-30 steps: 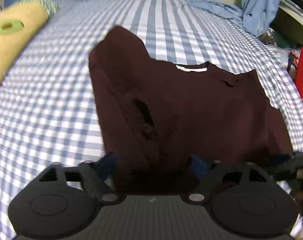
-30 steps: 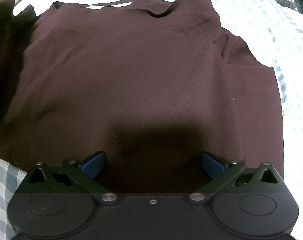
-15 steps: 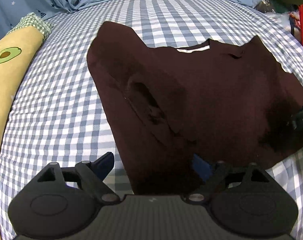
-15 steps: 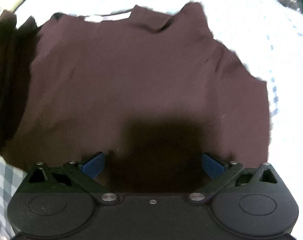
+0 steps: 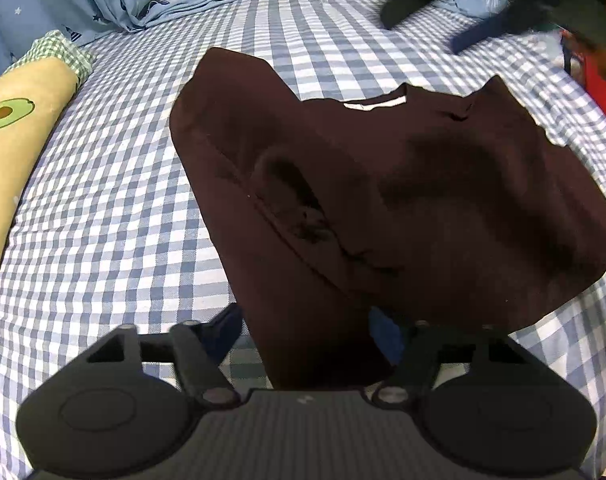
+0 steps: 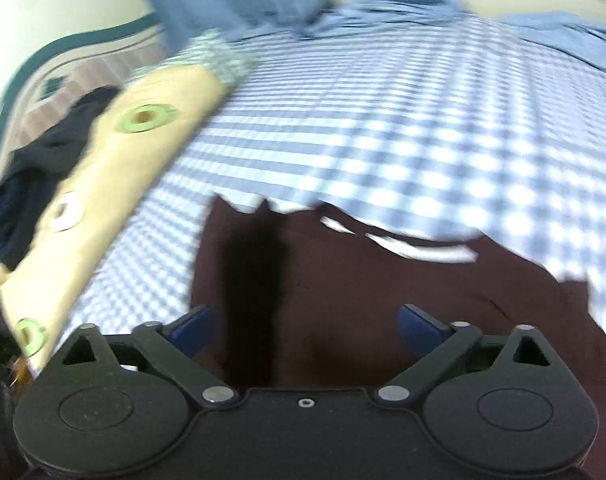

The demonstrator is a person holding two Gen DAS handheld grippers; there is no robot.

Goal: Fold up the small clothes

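On the bed (image 5: pixel 103 200), the maroon shirt (image 5: pixel 443 200) is partly folded; its hem is being closed on by the left tool (image 5: pixel 307 336). Above the shirt, the empty right tool (image 6: pixel 307 328) is narrowing.

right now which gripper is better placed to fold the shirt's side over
Left. The left gripper already straddles the near edge of the maroon shirt, its jaws closing around that fabric. The right gripper hangs over the shirt with nothing between its jaws, and its view is blurred.
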